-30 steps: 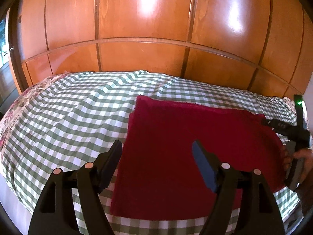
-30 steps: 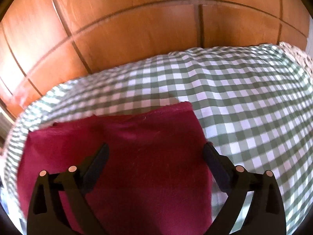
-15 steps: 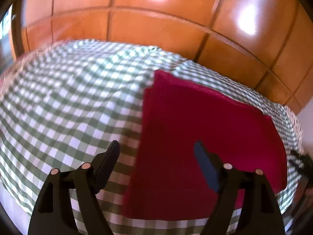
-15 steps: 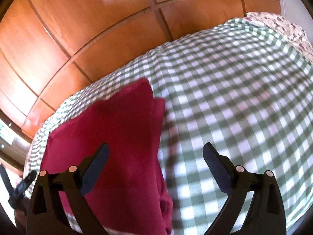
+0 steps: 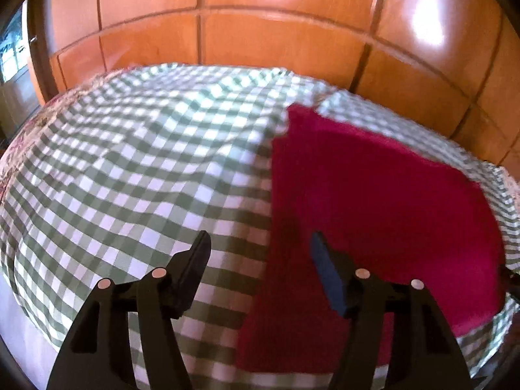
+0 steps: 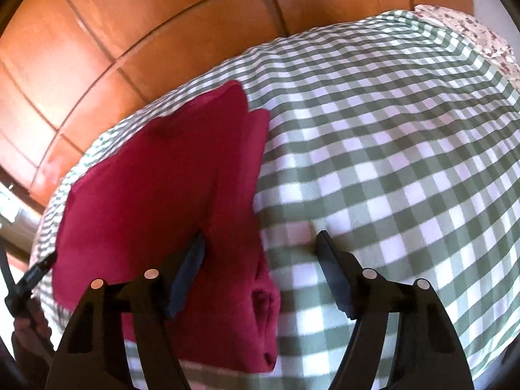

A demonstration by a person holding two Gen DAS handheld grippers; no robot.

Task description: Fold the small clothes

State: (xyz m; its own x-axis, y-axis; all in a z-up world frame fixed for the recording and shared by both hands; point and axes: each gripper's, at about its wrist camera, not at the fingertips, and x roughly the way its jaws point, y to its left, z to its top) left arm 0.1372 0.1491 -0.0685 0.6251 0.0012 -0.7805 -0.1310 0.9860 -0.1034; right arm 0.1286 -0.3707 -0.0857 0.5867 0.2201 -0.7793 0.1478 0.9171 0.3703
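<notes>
Red cloth (image 5: 373, 201) is lying folded on the green-and-white checked bedcover (image 5: 136, 169), and it is the task's garment, but the brief's order is putting the biggest things first. Behind the bed, glossy orange-brown wooden panelling (image 5: 279, 42) is filling the upper part of both views. The checked bedcover is spreading across the mattress in soft ripples, and a strip of floral fabric (image 6: 481, 32) is showing along its far right edge in the right wrist view. The red cloth (image 6: 156, 175) is resting in layers, with a lower layer peeking out along its right side and a bunched corner sitting near the front edge of the bed. The left gripper (image 5: 260, 260) is hovering with its jaws spread wide, straddling the cloth's left edge and gripping nothing. The right gripper (image 6: 260, 260) is also gaping, its jaws straddling the cloth's right edge with nothing pinched between them.
</notes>
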